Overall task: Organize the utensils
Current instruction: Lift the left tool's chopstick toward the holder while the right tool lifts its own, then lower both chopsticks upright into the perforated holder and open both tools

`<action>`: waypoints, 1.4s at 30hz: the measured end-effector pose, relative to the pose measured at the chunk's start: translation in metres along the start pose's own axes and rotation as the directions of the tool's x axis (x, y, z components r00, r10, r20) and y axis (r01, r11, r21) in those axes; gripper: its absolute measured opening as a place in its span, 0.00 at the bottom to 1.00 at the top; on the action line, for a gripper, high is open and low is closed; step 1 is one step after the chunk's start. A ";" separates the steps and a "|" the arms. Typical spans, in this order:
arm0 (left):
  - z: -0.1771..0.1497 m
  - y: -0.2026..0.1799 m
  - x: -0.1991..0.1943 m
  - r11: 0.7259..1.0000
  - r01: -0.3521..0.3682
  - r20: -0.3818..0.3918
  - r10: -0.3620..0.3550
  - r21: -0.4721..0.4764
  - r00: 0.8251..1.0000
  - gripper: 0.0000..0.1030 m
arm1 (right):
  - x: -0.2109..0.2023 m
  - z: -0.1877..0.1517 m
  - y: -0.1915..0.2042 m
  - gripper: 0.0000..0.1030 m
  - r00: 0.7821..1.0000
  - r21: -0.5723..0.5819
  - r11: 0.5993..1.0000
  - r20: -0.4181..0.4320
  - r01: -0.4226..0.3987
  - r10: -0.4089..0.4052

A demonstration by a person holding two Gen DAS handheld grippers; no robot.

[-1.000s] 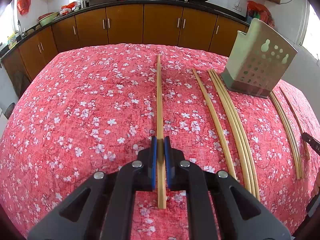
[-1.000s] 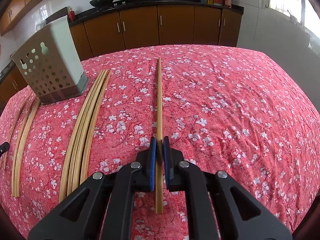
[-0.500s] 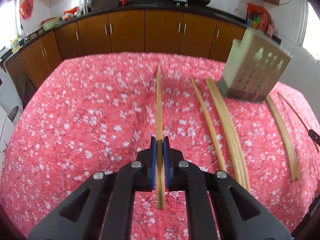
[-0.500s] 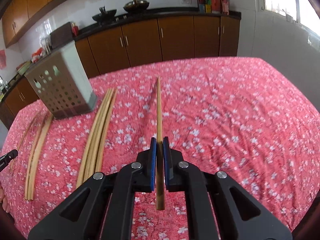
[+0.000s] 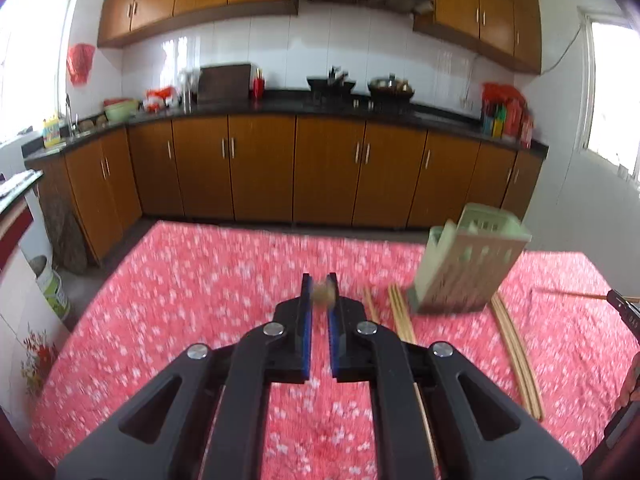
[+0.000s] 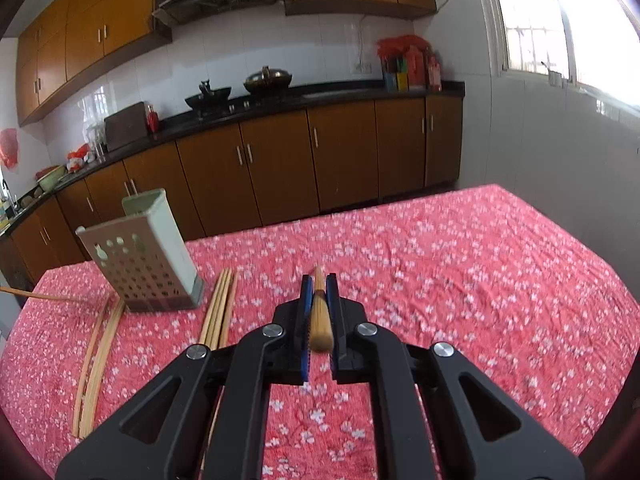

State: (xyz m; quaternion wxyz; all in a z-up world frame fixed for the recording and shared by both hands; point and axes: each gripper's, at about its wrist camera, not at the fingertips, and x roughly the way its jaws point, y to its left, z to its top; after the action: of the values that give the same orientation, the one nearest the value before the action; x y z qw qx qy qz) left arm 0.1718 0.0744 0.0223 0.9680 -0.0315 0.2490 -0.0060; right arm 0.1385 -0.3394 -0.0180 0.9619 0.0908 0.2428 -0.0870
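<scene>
My left gripper is shut on a wooden chopstick, seen end-on and blurred between the blue pads, lifted above the red floral tablecloth. My right gripper is shut on another wooden chopstick, also lifted and pointing forward. The pale green perforated utensil holder stands on the cloth to the right of the left gripper; in the right wrist view the holder stands to the left. Loose chopsticks lie beside it.
More chopsticks lie right of the holder, shown in the right wrist view at the left. Brown kitchen cabinets and a black counter run behind the table. The other gripper's tip with its chopstick shows at the right edge.
Both grippers lifted their chopsticks off the cloth and tilted upward, so the views now look toward the cabinets. The chopsticks now appear foreshortened, almost end-on.
</scene>
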 end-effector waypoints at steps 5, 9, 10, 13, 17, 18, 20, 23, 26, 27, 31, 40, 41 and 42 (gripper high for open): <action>0.022 0.002 -0.004 1.000 0.000 0.044 0.000 -0.003 0.999 0.07 | -0.004 0.016 0.004 0.07 0.999 -0.009 1.000 0.048 -0.007 0.007; 0.037 0.001 -0.002 1.000 -0.004 0.056 0.004 -0.001 0.998 0.07 | -0.002 0.036 0.005 0.07 0.997 0.012 1.000 0.068 -0.025 0.024; 0.043 0.000 -0.002 1.000 -0.004 0.061 0.004 0.000 0.998 0.07 | -0.003 0.041 0.006 0.07 0.997 0.018 0.999 0.077 -0.034 0.032; 0.064 -0.007 -0.011 1.000 0.007 0.103 -0.007 0.007 0.995 0.07 | -0.015 0.068 0.014 0.07 0.987 0.031 0.996 0.140 -0.079 0.074; 0.092 -0.022 -0.029 0.999 0.029 0.185 -0.032 0.019 0.982 0.07 | -0.036 0.102 0.030 0.07 0.962 0.027 0.990 0.241 -0.142 0.131; 0.102 -0.029 -0.035 0.999 0.040 0.215 -0.042 0.015 0.976 0.07 | -0.042 0.110 0.036 0.07 0.950 0.027 0.986 0.270 -0.167 0.154; 0.116 -0.037 -0.042 0.998 0.062 0.254 -0.060 0.002 0.965 0.07 | -0.049 0.123 0.044 0.07 0.933 0.031 0.978 0.308 -0.205 0.186; 0.136 -0.050 -0.049 0.991 0.130 0.306 -0.115 -0.032 0.945 0.07 | -0.055 0.136 0.060 0.07 0.904 0.028 0.964 0.355 -0.266 0.239; 0.144 -0.067 -0.045 0.979 0.200 0.336 -0.180 -0.026 0.925 0.07 | -0.049 0.139 0.076 0.07 0.889 0.011 0.954 0.368 -0.298 0.273; 0.144 -0.073 -0.042 0.978 0.209 0.337 -0.189 -0.022 0.922 0.07 | -0.044 0.137 0.081 0.07 0.888 0.004 0.952 0.361 -0.308 0.285; 0.133 -0.095 -0.019 0.971 0.239 0.300 -0.225 -0.012 0.927 0.07 | -0.022 0.126 0.098 0.07 0.899 -0.034 0.953 0.324 -0.300 0.295; 0.100 -0.106 0.034 0.968 0.250 0.162 -0.244 -0.017 0.956 0.07 | 0.012 0.104 0.106 0.07 0.938 -0.035 0.959 0.199 -0.281 0.282; 0.098 -0.107 0.037 0.969 0.246 0.152 -0.241 -0.015 0.958 0.07 | 0.012 0.104 0.107 0.07 0.940 -0.036 0.959 0.191 -0.282 0.283; 0.098 -0.107 0.039 0.970 0.244 0.145 -0.239 -0.013 0.960 0.07 | 0.012 0.103 0.107 0.08 0.941 -0.036 0.959 0.186 -0.281 0.283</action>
State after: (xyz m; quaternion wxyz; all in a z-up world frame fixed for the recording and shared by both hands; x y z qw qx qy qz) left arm 0.2535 -0.0280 0.0957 0.9747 -0.0769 0.1738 -0.1179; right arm 0.2183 -0.2601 0.0795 0.9835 0.1115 0.1351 0.0443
